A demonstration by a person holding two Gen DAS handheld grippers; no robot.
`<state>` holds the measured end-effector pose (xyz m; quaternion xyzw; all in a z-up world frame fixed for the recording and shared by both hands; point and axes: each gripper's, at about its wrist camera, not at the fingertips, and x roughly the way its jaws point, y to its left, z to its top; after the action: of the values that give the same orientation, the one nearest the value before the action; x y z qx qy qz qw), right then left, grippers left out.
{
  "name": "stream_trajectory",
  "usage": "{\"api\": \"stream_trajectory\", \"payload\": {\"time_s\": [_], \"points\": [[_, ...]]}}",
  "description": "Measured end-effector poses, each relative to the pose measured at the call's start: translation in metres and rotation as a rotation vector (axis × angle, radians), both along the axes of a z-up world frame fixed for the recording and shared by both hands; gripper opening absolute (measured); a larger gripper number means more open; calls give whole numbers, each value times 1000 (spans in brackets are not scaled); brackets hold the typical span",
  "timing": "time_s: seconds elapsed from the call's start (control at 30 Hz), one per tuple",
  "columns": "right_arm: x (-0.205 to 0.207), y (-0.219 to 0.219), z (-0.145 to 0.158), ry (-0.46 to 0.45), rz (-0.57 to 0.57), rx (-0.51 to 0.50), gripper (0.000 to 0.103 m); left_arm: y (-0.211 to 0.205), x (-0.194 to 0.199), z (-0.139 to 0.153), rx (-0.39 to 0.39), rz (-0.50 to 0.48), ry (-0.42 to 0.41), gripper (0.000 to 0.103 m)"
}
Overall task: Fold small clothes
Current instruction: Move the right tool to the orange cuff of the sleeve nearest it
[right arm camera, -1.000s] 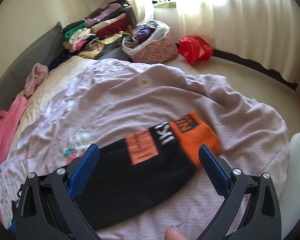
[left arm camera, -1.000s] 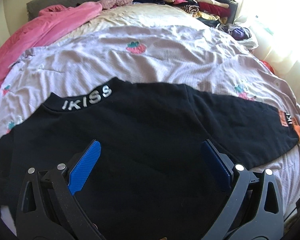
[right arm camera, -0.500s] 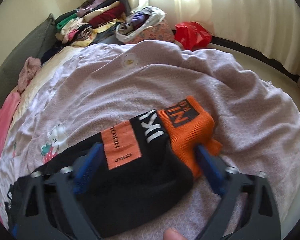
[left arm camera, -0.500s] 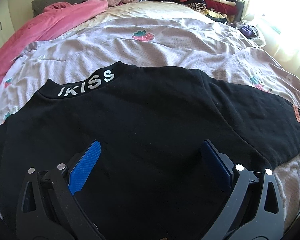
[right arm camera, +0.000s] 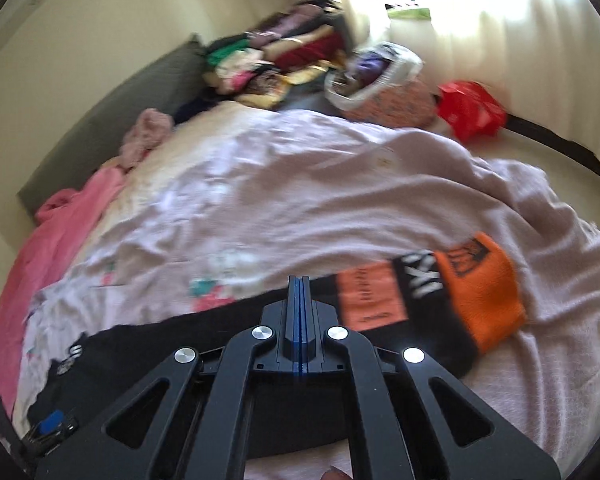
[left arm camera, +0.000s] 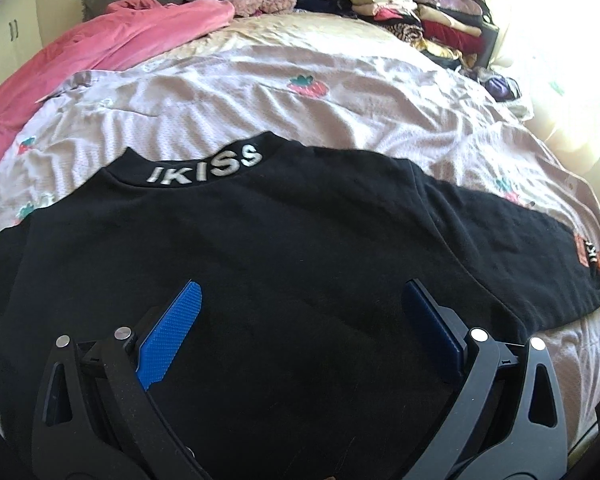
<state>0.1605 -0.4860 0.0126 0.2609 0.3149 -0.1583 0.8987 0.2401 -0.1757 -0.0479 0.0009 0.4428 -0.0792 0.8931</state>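
The left hand-held gripper (left arm camera: 298, 316) stood wide open, its blue pads (left arm camera: 168, 336) far apart and nothing between them, hovering over the lower body of the black sweatshirt (left arm camera: 260, 260); whether the pads touched the cloth could not be told. The sweatshirt lay spread flat, back up, on the lilac bedspread (left arm camera: 300, 120) with strawberry prints, its collar lettered IKISS (left arm camera: 204, 164) pointing away from that gripper and one sleeve running out to the right. The right hand-held gripper (right arm camera: 299, 292) was pressed fully together, its two blue pads meeting in a thin line over the black part of that sleeve (right arm camera: 420, 320); the view was blurred, and whether any fold of cloth was pinched between the pads could not be told. The sleeve's orange cuff (right arm camera: 484, 292) lay just to the right of and beyond the closed tips, with an orange patch (right arm camera: 366, 300) and white lettering between cuff and gripper. At the far end of the bed sat a stack of folded clothes (left arm camera: 412, 20), a pink garment (left arm camera: 112, 52) lay along the bed's left side, and a red plastic bag (right arm camera: 470, 110) rested on the floor near the white curtains (right arm camera: 520, 40).
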Motion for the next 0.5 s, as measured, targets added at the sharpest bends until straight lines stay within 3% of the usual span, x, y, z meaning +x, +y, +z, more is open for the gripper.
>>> {"api": "stream_trajectory", "payload": {"time_s": [0.1,0.13,0.2,0.23,0.37,0.5], "points": [[-7,4,9,-6,-46,-47,0,9,-4,5,-19,14,-5,94],[-8,1,8,11,-83,-61,5,12,-6,6,-24,17,-8,94],[-14,-12,-2,75,-167,-53,32,15,-7,8,-22,18,-12,94],[-17,-18,-9,101,-211,-26,53,16,-8,8,-20,20,-14,94],[-40,-40,-41,159,-352,132,55,17,-9,10,-23,23,-14,94],[-43,-38,-45,170,-389,135,55,12,-8,7,5,16,-11,94]]}}
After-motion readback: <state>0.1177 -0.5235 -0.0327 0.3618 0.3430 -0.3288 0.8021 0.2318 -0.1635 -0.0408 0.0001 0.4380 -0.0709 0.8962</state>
